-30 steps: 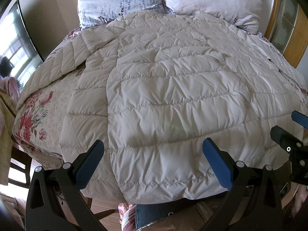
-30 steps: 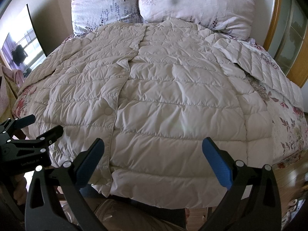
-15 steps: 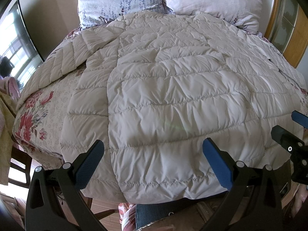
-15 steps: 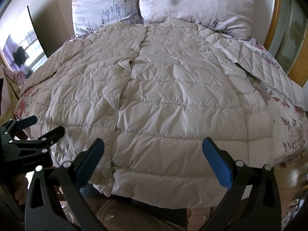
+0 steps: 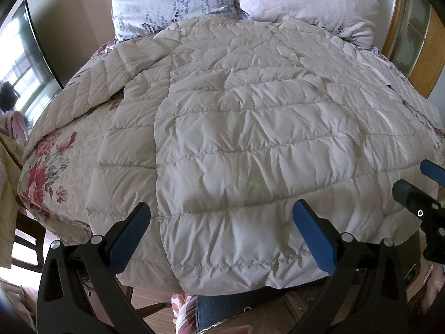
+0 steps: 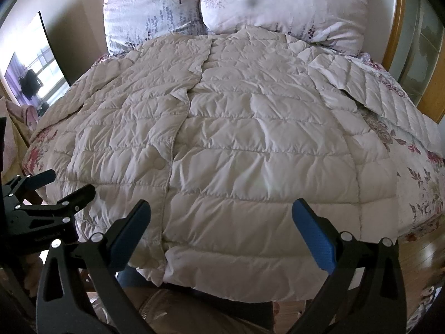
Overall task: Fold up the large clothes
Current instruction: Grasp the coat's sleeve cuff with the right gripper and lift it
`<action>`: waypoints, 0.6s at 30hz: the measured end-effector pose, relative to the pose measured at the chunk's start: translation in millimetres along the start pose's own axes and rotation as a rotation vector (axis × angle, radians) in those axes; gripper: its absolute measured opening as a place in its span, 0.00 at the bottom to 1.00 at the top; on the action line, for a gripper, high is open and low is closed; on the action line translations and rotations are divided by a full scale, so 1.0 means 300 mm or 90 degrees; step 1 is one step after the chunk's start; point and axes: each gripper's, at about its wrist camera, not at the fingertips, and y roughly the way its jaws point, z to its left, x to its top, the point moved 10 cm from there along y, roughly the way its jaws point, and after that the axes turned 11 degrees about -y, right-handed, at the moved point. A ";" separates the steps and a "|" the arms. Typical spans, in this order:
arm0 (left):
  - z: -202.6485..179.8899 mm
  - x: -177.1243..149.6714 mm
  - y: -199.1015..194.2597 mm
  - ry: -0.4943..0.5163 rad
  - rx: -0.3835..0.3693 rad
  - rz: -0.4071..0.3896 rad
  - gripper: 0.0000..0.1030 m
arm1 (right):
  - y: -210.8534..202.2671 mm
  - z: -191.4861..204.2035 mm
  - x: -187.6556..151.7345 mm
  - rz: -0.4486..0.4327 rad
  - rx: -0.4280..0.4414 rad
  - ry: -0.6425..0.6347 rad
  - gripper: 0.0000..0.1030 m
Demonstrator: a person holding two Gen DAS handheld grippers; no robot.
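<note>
The quilted down coat (image 5: 250, 144) lies spread flat and front-up across the bed, its collar end touching the two floral pillows (image 5: 178, 2) at the headboard and its hem hanging over the near edge of the mattress, just in front of you. One sleeve (image 5: 83, 97) stretches out over the flowered bedsheet (image 5: 50, 167) on the left; in the right wrist view the other sleeve (image 6: 383, 91) angles away toward the wooden bed frame (image 6: 400, 27). The front placket runs down the middle with a round snap (image 6: 159, 164) visible beside it.

Your left gripper (image 5: 222, 233) hovers above the hem with its blue pads (image 5: 130, 239) spread wide, gripping nothing. Your right gripper (image 6: 222, 233) does the same, pads (image 6: 314, 236) wide apart over the hem, and it too is empty. Each gripper shows at the edge of the other's view, side by side. Your jeans (image 5: 222, 309) show beneath the hem.
</note>
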 end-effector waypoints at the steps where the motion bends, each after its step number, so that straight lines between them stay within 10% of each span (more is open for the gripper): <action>1: -0.004 0.001 -0.005 0.000 -0.002 0.000 0.99 | 0.005 0.000 0.006 0.000 0.001 0.002 0.98; 13: -0.050 0.079 -0.018 0.004 -0.053 -0.014 0.99 | 0.013 -0.127 0.103 -0.080 0.150 0.148 0.98; 18: -0.050 0.152 -0.019 -0.005 -0.066 -0.034 0.99 | 0.017 -0.441 0.119 -0.128 0.089 0.310 0.98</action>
